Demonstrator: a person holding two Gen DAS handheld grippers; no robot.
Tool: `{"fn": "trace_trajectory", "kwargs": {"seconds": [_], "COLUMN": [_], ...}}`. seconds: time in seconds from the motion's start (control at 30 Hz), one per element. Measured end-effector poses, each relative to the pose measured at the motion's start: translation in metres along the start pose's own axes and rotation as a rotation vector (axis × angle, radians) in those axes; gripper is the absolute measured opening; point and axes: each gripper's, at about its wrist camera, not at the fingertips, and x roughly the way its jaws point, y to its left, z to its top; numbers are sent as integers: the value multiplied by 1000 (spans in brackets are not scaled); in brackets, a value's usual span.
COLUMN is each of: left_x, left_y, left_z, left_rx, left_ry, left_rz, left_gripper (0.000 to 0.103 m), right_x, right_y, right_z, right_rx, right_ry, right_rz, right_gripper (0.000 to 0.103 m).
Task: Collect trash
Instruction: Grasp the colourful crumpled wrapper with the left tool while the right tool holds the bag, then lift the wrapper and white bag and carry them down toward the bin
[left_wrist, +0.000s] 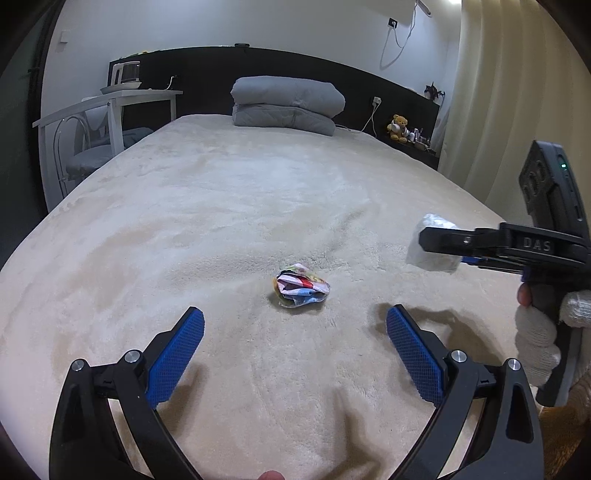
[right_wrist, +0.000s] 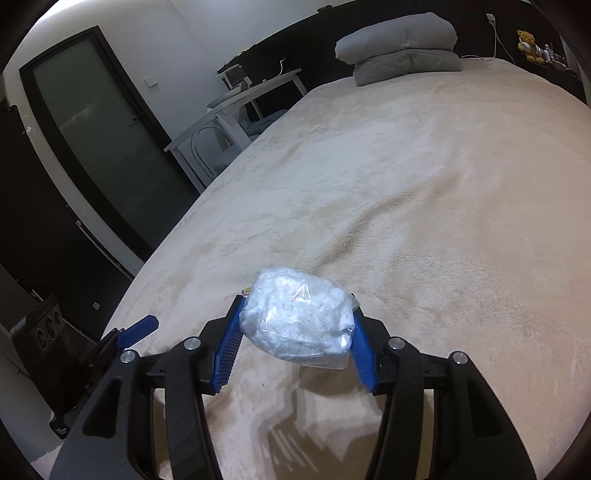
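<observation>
A crumpled colourful wrapper (left_wrist: 300, 285) lies on the cream bed cover (left_wrist: 229, 206) just ahead of my left gripper (left_wrist: 295, 325), which is open and empty, its blue pads wide apart on either side of it. My right gripper (right_wrist: 297, 326) is shut on a crumpled clear plastic bag (right_wrist: 297, 321) and holds it above the bed. The right gripper (left_wrist: 434, 242) with the bag (left_wrist: 432, 254) also shows at the right edge of the left wrist view, to the right of the wrapper and higher.
Folded grey bedding (left_wrist: 286, 105) lies at the head of the bed against a dark headboard. A white side table (left_wrist: 110, 107) and chair stand at the left. A teddy bear (left_wrist: 398, 127) and small items sit on a shelf at the right. A dark door (right_wrist: 107, 136) is left of the bed.
</observation>
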Motion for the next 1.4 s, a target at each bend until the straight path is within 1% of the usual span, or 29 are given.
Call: {"fn": "trace_trajectory", "kwargs": {"seconds": [0.13,0.3,0.5,0.6,0.67,0.7,0.8,0.83,1.1,1.23,1.4], "left_x": [28,53,82,93,100,104,115,114,104,99,88], "left_y": [-9,-25,-29,-29,-27,-28,-29,-31,-39,-38,-41], "left_z": [4,10,19,25,27,26,20,19,18,20,21], "left_rx": [-9,52,54,57,56,61,82,96,127,103,105], "left_ry": [102,132,158,168,170,182,223,219,173,169,148], "left_rz": [38,57,81,112,112,112,104,103,93,76,66], "left_gripper": [97,97,97,96,92,83,64,52,50,50,50], "right_x": [-18,-37,-50,-53,-56,-57,-57,-58,-57,-57,-55], "right_y": [-10,-20,-30,-35,-39,-40,-41,-41,-38,-39,-36], "right_z": [-3,-7,-9,-9,-11,-11,-10,-10,-15,-17,-18], "right_rx": [47,58,44,48,50,48,47,46,25,25,25], "right_ry": [12,9,9,18,21,21,18,18,23,21,33], "right_rz": [-3,-15,-31,-37,-41,-44,-47,-49,-64,-72,-75], "right_gripper": [53,53,53,53,53,53,53,53,53,53,53]}}
